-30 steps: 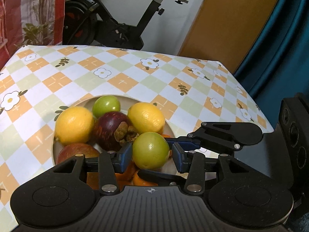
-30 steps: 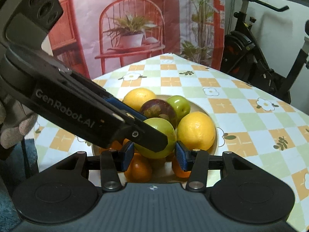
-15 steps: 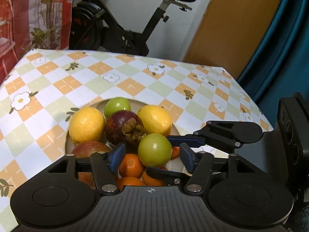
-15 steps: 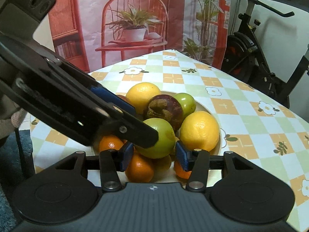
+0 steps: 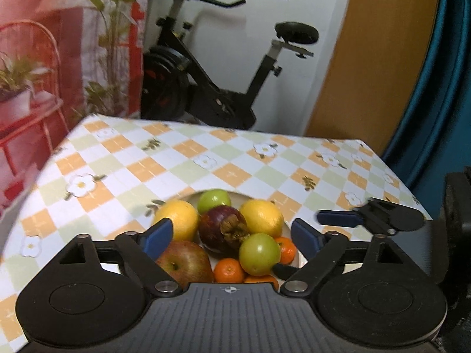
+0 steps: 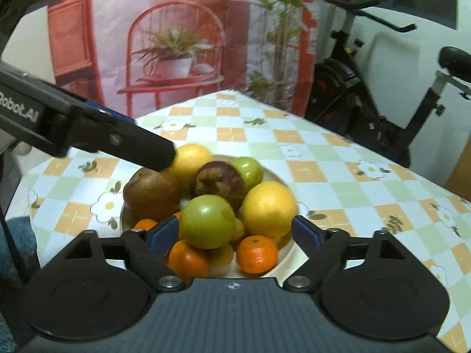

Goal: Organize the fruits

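The plate (image 6: 290,248), a round pale dish, is sitting near the close corner of the counter (image 5: 235,158), whose glossy cloth of orange, green and white checks with printed flowers is stretching bare and flat beyond the plate to its far edges. Past the far edge from the plate an exercise bike (image 5: 206,88) is standing against the wall, and a red printed backdrop (image 6: 176,44) is hanging beside it. On the plate, fruit is piling in a tight mound: a smooth green apple (image 6: 208,220) is resting on top at the near side, a dull purple mangosteen (image 6: 219,182) with a woody brown cap is lying behind it, two dimpled yellow lemons (image 6: 268,209) are flanking the mangosteen, a smaller green fruit (image 6: 248,170) is sitting at the back, a russet red apple (image 6: 151,192) is lying at the plate's left side, and small round tangerines (image 6: 256,254) are peeking out underneath. The right gripper (image 6: 235,234) is hovering over the near rim of the plate with its blue pads spread wide, the green apple showing in the gap with clear space on both sides, gripping nothing. The left gripper (image 5: 231,238) is likewise gaping wide above the plate, its fingers framing the mound and touching no fruit.
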A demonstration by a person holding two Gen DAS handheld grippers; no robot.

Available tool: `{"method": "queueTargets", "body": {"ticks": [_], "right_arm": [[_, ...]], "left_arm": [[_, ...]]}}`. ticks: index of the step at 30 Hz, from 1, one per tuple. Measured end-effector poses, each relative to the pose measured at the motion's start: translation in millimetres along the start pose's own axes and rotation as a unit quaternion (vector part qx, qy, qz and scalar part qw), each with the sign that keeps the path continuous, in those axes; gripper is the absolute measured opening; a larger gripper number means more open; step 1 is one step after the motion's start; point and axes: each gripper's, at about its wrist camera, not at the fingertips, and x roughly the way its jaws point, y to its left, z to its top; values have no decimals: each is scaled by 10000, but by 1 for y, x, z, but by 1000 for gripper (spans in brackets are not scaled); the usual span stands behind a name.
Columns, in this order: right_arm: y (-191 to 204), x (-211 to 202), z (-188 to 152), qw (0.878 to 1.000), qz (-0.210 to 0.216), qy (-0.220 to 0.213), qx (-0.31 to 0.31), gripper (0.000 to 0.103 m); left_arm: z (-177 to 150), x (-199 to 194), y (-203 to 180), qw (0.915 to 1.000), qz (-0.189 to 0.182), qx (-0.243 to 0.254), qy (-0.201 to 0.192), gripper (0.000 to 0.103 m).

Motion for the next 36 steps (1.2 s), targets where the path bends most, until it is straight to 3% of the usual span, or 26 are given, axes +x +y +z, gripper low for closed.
{"method": "queueTargets", "body": {"ticks": [7, 10, 13, 18, 23, 27, 32, 36], "right_arm": [[-8, -43, -1, 9953, -368, -476, 754, 103], [-12, -59, 0, 9921, -526, -541, 1000, 103], [-15, -77, -2, 9878, -836, -653, 1139, 103], [-21, -107, -6, 9807, -1055, -821, 1426, 103], [-25, -140, -7, 9740, -1325, -987, 1549, 103], [-27, -165, -7, 9693, -1440, -1097, 1665, 103], [-25, -191, -3, 9640, -1553, -1206, 1789, 103], [-22, -208, 1, 9615, -1609, -1303, 1809, 103]], "left_arm": [[1, -32, -14, 9983, 408, 91, -406, 93], [0, -47, -15, 9972, 408, -23, -625, 93], [3, -55, -23, 9965, 604, -34, -578, 93], [5, -71, -30, 9961, 499, -97, -720, 93], [11, -86, -54, 9924, 773, 288, -914, 93], [13, -106, -62, 9914, 576, 204, -1157, 95], [8, -125, -85, 9823, 941, 507, -1537, 97], [9, -135, -92, 9842, 818, 427, -1510, 100]]}}
